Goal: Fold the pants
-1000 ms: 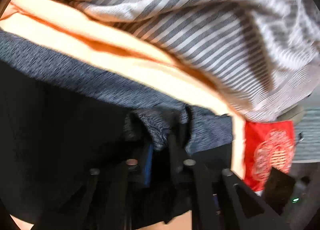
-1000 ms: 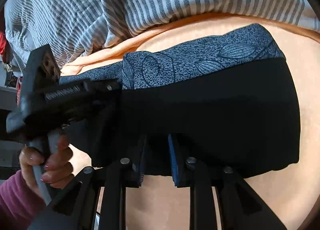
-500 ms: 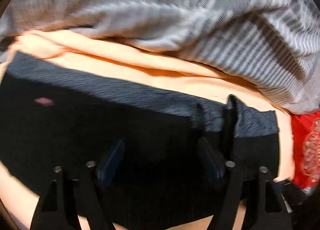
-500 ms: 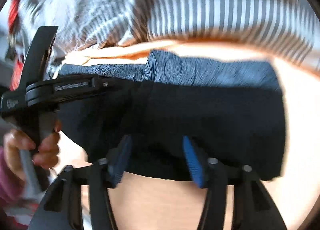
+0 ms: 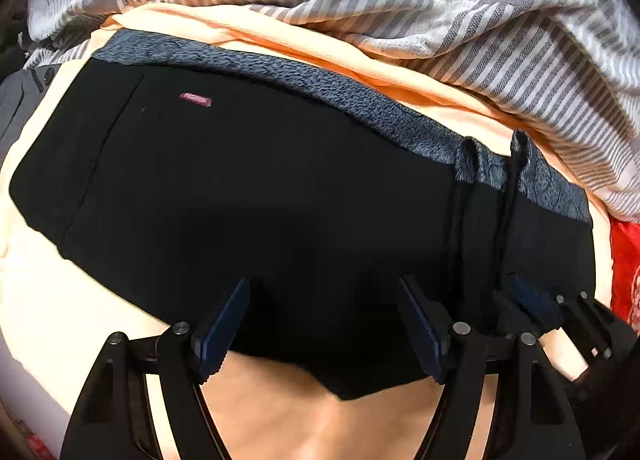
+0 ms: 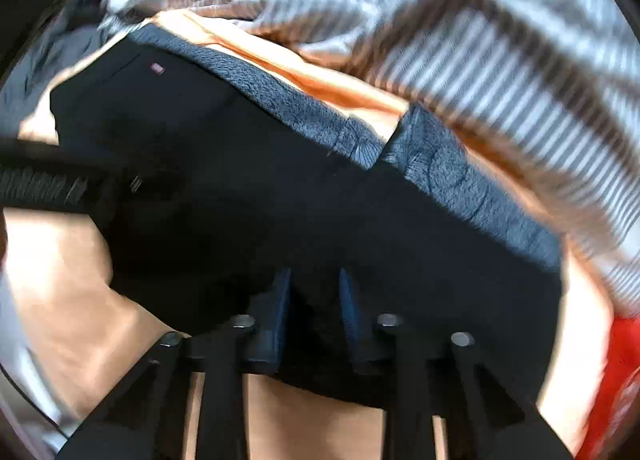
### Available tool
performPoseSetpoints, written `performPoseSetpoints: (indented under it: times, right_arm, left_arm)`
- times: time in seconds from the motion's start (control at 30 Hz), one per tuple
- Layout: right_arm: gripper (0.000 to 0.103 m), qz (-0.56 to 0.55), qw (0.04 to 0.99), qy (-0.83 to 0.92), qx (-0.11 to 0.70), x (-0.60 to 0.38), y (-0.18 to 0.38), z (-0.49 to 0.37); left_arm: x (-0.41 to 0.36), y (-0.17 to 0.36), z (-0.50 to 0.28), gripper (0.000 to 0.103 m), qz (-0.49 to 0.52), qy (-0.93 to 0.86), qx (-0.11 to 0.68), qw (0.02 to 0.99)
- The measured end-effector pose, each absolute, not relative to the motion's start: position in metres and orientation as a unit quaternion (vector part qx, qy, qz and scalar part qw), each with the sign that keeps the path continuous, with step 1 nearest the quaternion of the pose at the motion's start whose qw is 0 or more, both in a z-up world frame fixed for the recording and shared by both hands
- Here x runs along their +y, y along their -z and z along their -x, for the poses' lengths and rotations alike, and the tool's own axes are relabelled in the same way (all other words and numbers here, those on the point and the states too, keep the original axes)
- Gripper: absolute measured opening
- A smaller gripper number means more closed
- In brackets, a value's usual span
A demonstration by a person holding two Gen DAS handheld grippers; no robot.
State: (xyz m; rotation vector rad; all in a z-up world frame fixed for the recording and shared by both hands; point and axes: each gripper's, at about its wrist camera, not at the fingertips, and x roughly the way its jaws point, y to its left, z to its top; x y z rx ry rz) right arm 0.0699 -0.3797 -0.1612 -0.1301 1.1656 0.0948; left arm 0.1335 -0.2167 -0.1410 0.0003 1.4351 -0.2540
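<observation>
Black pants (image 5: 280, 195) lie folded on the peach sheet (image 5: 60, 300), with a grey-blue patterned band (image 5: 360, 99) along their far edge and a small pink label (image 5: 196, 99) at far left. My left gripper (image 5: 324, 324) hangs open over the near edge, touching nothing. In the blurred right wrist view the same pants (image 6: 240, 187) fill the middle. My right gripper (image 6: 314, 296) is closing on their near edge, with black cloth between its blue pads (image 6: 280, 300). One pad of the right gripper (image 5: 532, 296) shows at the lower right of the left wrist view.
A grey-and-white striped blanket (image 5: 440, 11) is bunched along the far side, close to the band. Red patterned cloth (image 5: 626, 268) lies at the right edge. A grey item (image 5: 20, 99) sits at the far left. Bare sheet runs along the near side.
My left gripper let go of the patterned band, opened and drew back. My right gripper opened, rolled, shifted along the near edge and narrowed again on the cloth.
</observation>
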Motion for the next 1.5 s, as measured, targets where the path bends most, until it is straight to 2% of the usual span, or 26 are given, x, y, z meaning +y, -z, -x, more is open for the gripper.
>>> performPoseSetpoints:
  times: [0.2, 0.4, 0.57, 0.7, 0.9, 1.0, 1.4, 1.5]
  right_arm:
    - [0.021, -0.065, 0.809, -0.145, 0.566, -0.391, 0.143, -0.059]
    - [0.021, -0.19, 0.823, 0.008, 0.535, -0.493, 0.113, -0.039]
    - [0.021, -0.243, 0.802, 0.074, 0.54, -0.564, 0.121, -0.037]
    - [0.021, -0.265, 0.801, 0.079, 0.532, -0.584, 0.124, -0.037]
    - [0.021, -0.3, 0.794, 0.069, 0.523, -0.594, 0.138, -0.042]
    - [0.021, -0.309, 0.782, 0.06, 0.538, -0.592, 0.151, -0.039]
    - [0.021, -0.254, 0.787, 0.048, 0.561, -0.562, 0.155, -0.025]
    - [0.021, -0.257, 0.786, 0.052, 0.56, -0.563, 0.155, -0.027]
  left_arm:
    - [-0.227, 0.122, -0.127, 0.076, -0.025, 0.121, 0.644, 0.755]
    - [-0.3, 0.086, -0.142, 0.076, -0.033, 0.198, 0.594, 0.779]
    - [-0.387, 0.095, -0.162, 0.076, -0.011, 0.261, 0.586, 0.767]
    - [-0.421, 0.124, -0.167, 0.076, -0.019, 0.259, 0.601, 0.756]
    - [-0.395, 0.17, -0.179, 0.076, -0.032, 0.184, 0.63, 0.754]
    - [-0.366, 0.184, -0.179, 0.078, 0.023, 0.175, 0.653, 0.736]
    - [-0.353, 0.155, -0.15, 0.08, -0.026, 0.152, 0.638, 0.755]
    - [-0.326, 0.139, -0.145, 0.08, -0.04, 0.139, 0.631, 0.762]
